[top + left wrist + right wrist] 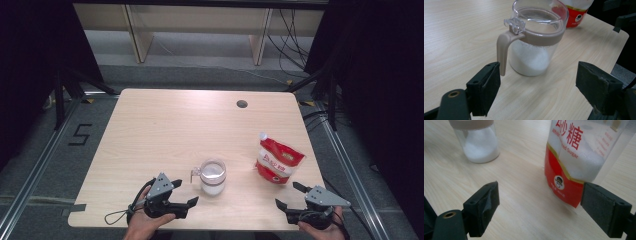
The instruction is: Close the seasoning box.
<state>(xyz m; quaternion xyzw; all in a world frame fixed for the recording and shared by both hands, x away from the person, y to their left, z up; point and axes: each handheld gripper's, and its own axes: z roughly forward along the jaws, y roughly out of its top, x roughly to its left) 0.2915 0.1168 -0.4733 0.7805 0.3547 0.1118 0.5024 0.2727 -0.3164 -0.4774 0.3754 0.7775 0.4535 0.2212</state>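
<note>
White sugar already sits in the clear jar [213, 176] — roughly the lower half, as the left gripper view shows — so either some has been poured or the jar started part full; the pictures cannot say which. The jar stands upright on the pale wooden bench [165, 130], near the front edge and a little left of centre, its beige handle [503, 51] pointing left toward the left gripper [181, 194] and its clear flip lid [541, 15] apparently closed. The red and white sugar pouch [277, 161] stands to its right, well apart from it, its spout [262, 136] at the top left corner.

Neither thing is held. The left gripper hovers just near-left of the jar with its jaws spread wide, the handle close to one jaw but not touched. The right gripper [289, 195] waits near the front right edge, just short of the pouch, jaws likewise wide apart with the pouch's lower part framed between them in the right gripper view.

Judged from this, the work — most likely refilling the jar from the pouch — is at its start or between steps: both grasps, the lid's opening and any pouring remain to be done.
</note>
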